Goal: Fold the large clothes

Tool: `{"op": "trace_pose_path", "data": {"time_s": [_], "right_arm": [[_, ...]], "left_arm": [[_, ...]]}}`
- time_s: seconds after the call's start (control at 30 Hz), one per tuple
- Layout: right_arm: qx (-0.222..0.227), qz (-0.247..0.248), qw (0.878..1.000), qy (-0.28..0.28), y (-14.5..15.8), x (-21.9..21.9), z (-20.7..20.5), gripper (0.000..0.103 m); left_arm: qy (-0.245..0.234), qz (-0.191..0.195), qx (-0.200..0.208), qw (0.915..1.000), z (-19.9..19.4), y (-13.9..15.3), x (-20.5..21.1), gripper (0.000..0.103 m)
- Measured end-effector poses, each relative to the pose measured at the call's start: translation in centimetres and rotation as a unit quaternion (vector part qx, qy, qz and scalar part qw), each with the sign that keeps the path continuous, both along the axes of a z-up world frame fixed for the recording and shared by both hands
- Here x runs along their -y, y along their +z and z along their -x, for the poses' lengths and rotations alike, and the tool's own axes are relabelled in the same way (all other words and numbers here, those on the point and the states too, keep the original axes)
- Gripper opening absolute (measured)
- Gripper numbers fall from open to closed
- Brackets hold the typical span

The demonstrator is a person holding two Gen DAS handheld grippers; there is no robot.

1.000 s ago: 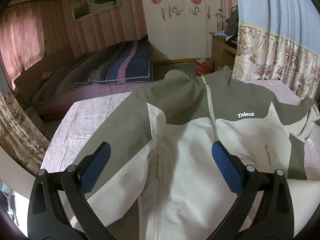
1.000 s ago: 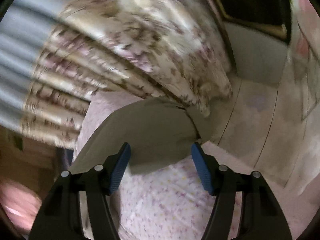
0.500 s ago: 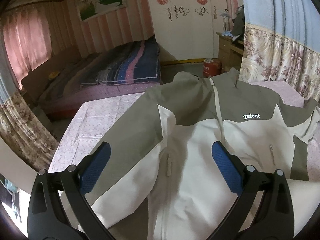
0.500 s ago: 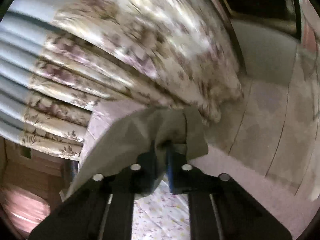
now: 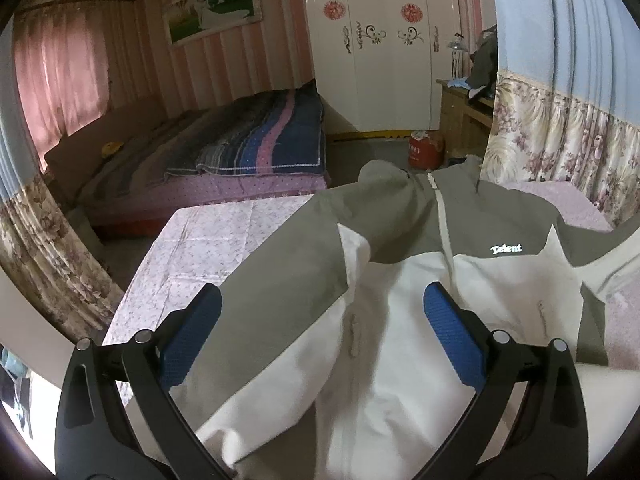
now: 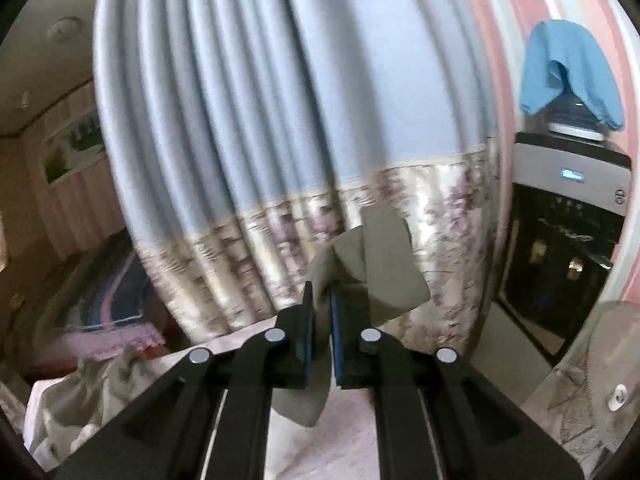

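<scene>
over at the far left of the left wrist view, a pink curtain (image 5: 60,76) hangs in the upper left corner, and a bed (image 5: 224,160) with a striped blue and pink quilt fills the left middle. a table under a pale flowered cloth (image 5: 192,248) runs from the centre toward the lower left, and the jacket (image 5: 400,320) lies across it, zipped front up, olive over the shoulders and sleeves, cream below, with a white logo at right of centre. the left gripper (image 5: 320,332) sits at the bottom of the frame, its blue pads (image 5: 188,336) spread wide apart above the cream front, holding nothing. a white wardrobe (image 5: 384,44) stands at top centre, a red cylinder (image 5: 424,150) on the floor below it, and a blue and floral curtain (image 5: 560,100) fills the upper right.

in the right wrist view, a rumpled part of the jacket (image 6: 96,400) shows at the lower left. the same blue and floral curtain (image 6: 280,120) covers the centre. the right gripper (image 6: 320,312) is at bottom centre with its jaws pinched nearly together on an olive fold of the jacket, which stands lifted above the fingers. a dark appliance (image 6: 568,240) with a blue cloth (image 6: 568,64) on top stands at the right edge.
</scene>
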State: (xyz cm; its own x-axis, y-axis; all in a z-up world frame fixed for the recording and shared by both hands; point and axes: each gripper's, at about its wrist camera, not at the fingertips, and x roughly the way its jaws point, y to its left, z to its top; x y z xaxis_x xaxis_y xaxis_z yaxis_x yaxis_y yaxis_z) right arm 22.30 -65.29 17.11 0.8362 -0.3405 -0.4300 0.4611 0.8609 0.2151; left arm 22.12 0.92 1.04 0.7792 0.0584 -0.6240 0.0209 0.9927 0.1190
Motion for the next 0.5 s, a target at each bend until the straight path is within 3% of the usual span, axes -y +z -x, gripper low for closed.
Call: {"op": "trace_pose_path", "data": {"time_s": [0.1, 0.2, 0.37, 0.5], "right_arm": [[0.005, -0.002, 0.999, 0.051, 1.1, -4.1, -0.5, 0.007], [0.009, -0.003, 0.990, 0.144, 2.8, -10.8, -1.5, 0.007], [-0.016, -0.014, 0.951, 0.308, 3.3, -24.1, -6.1, 0.007], [-0.105, -0.024, 0.908, 0.405, -1.1, -33.3, -10.8, 0.009]], "left_arm": [[0.005, -0.004, -0.012, 0.9999, -0.2, -0.2, -1.3, 0.100], [0.007, 0.001, -0.014, 0.9999, 0.0, 0.0, -3.3, 0.100], [0.024, 0.008, -0.019, 0.9995, 0.9, 0.5, -6.8, 0.100], [0.044, -0.001, -0.013, 0.9990, 2.4, 1.5, -8.9, 0.100]]}}
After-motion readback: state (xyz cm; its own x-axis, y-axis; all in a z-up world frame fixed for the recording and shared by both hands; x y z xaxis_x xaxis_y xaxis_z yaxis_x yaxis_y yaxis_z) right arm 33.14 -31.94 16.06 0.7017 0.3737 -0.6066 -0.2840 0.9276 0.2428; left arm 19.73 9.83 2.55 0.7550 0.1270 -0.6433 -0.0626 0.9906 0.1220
